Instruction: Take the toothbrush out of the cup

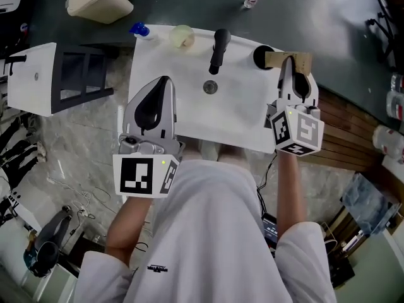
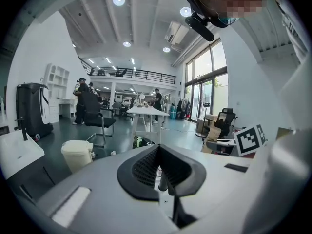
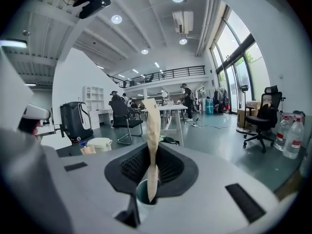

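Toothbrush [image 3: 152, 130] in a tan paper sleeve stands pinched between the closed jaws of the right claw [image 1: 288, 63]. Its lower end is not yet clear of the dark cup [image 1: 262, 57], which sits on the back rim of a white washbasin [image 1: 243, 109], just right of the black tap [image 1: 218, 48]. The left claw [image 1: 165, 81], jaws shut on nothing, hovers over the near side of the washbasin, left of the tap and well apart from the cup.

Extraction looks barely begun: seen along the right claw's jaws, the toothbrush tip dips into the cup's teal mouth directly below the grip. A clean finish would likely call for a straight lift along the toothbrush's own line, up and away from the tap, until the tip rises above the rim, and only then a swing aside. Dragging sideways too early could catch the tip on the rim and tip the cup, which stands close to the washbasin's edge. The sleeve appears thin and may crumple or slide in the pads, so steady pressure and an unhurried pull seem wise. With the left claw closed and far off, nothing braces the cup should it ride up.
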`<action>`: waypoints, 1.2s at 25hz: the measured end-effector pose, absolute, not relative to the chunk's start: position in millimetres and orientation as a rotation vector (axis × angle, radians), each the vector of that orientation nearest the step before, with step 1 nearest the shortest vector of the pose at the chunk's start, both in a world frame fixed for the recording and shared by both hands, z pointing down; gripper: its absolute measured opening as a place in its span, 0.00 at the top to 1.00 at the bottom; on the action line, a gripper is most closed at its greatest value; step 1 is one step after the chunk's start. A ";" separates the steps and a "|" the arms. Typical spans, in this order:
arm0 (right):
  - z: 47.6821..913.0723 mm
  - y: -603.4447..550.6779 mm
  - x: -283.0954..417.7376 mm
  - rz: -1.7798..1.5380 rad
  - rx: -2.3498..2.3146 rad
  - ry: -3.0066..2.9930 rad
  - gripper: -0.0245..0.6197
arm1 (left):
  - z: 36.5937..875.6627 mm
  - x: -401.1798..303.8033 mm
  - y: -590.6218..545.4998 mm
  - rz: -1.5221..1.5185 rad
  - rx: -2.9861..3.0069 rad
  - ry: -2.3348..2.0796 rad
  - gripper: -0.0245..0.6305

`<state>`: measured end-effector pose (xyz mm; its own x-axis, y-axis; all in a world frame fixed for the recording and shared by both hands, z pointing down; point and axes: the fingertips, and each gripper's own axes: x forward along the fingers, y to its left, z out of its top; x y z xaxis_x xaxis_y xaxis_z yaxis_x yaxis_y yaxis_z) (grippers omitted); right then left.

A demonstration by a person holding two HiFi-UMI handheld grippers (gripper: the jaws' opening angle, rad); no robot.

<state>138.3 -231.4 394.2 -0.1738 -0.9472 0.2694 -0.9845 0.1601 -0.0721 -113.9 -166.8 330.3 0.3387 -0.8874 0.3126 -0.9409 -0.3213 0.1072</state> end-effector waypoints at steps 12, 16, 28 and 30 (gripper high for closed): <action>460.7 -239.1 145.7 0.466 1.886 -2.195 0.92 | 359.2 -98.3 -176.8 0.353 2.325 -1.598 0.96; 472.1 -239.5 146.9 0.491 1.877 -2.175 0.92 | 362.5 -94.2 -178.2 0.359 2.325 -1.589 0.96; 469.9 -232.2 147.1 0.519 1.863 -2.176 0.81 | 356.3 -91.7 -171.1 0.346 2.348 -1.584 0.96; 462.9 -229.4 147.4 0.511 1.867 -2.183 0.80 | 353.6 -92.0 -168.3 0.343 2.353 -1.585 0.96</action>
<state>147.4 -229.4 462.9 -0.1664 -0.9067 0.3875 -0.9845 0.1309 -0.1166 -92.0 -168.3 353.6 0.3689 -0.8615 0.3491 -0.9287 -0.3569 0.1006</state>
